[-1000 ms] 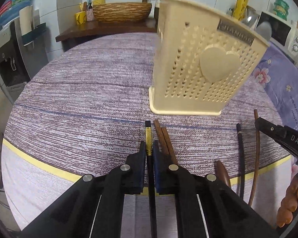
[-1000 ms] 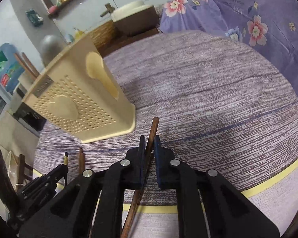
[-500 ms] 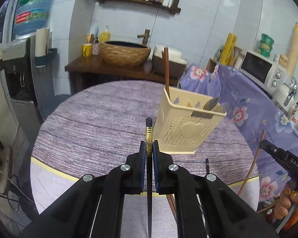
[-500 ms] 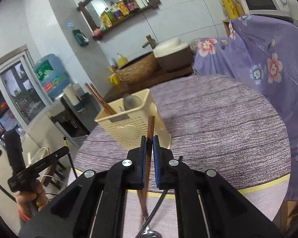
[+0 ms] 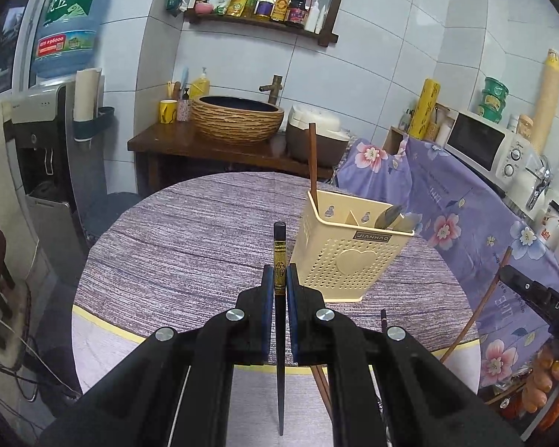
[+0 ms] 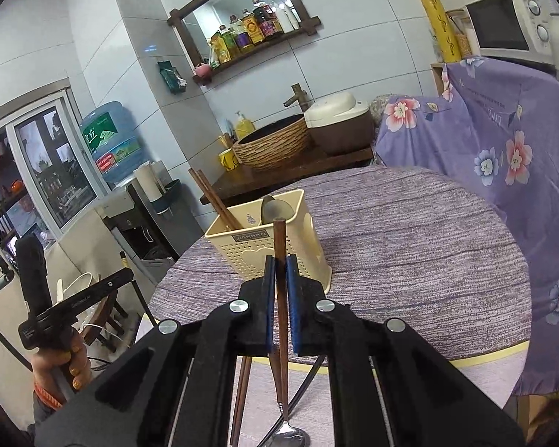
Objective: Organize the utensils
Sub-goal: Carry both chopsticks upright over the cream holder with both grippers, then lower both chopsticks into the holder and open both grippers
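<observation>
Above the round purple table (image 5: 175, 246), left fingers (image 5: 268, 290) clenched on black chopstick (image 5: 278, 260), right fingers (image 6: 269, 283) on brown chopstick (image 6: 279, 246).

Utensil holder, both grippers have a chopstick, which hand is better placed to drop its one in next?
Probably right. The right gripper holds its brown chopstick lined up with the holder. The left gripper's black chopstick points beside it.

White tiled walls (image 5: 391, 56), wooden shelf (image 5: 264, 22), basin counter (image 5: 205, 149), water dispenser (image 5: 44, 141)
</observation>
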Available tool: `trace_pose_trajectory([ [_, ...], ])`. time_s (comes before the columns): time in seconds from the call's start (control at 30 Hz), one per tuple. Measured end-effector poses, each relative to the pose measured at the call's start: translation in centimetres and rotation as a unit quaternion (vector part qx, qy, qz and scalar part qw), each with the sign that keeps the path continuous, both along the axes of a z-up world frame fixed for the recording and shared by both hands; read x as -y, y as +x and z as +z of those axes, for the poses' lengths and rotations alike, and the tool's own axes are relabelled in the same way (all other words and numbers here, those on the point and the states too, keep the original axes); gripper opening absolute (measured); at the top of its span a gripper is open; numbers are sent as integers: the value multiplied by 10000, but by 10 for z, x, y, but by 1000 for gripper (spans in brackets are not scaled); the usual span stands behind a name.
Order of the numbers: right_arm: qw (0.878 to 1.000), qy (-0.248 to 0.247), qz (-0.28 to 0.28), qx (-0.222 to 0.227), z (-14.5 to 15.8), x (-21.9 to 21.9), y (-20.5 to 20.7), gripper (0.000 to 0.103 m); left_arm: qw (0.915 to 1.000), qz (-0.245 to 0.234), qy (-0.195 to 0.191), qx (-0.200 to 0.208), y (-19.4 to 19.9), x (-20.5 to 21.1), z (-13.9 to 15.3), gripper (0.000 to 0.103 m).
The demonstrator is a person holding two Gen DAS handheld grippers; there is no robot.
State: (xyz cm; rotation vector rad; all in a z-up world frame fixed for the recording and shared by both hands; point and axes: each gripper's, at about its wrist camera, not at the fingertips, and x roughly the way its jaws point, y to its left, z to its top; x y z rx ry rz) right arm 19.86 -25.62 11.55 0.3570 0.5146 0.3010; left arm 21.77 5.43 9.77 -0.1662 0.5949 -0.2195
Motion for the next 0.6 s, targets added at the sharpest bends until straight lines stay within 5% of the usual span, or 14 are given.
trace_pose_trajectory([
  [0.6,9993,-349,64,155,31,-6,12,7,9996,-182,-213,36,12,-8,23,8],
])
